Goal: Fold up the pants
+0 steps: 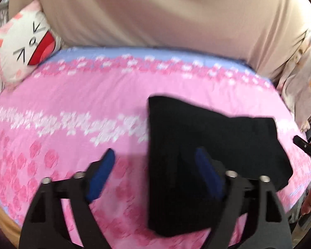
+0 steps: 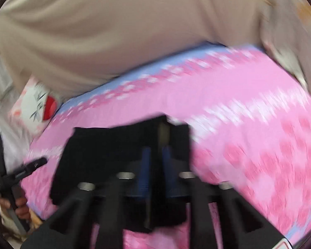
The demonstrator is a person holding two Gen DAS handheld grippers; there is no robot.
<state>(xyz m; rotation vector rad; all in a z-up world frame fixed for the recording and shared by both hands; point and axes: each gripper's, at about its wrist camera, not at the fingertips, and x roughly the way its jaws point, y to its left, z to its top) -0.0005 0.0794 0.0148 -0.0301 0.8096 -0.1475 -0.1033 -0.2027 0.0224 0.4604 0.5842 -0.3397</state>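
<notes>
The black pants [image 1: 213, 143] are folded into a thick bundle on the pink bed cover [image 1: 93, 95]. My left gripper [image 1: 155, 155] is open, its blue pads wide apart, its right pad over the bundle's left part and its left pad over bare cover. In the right wrist view the pants [image 2: 105, 151] hang partly lifted. My right gripper [image 2: 155, 155] is shut on a fold of the pants, pads nearly together. The view is blurred.
A white cat-face cushion [image 1: 24, 45] lies at the bed's far left corner; it also shows in the right wrist view [image 2: 37, 108]. Beige fabric [image 1: 155, 10] fills the back. The other gripper's tip [image 1: 306, 145] shows at the right edge.
</notes>
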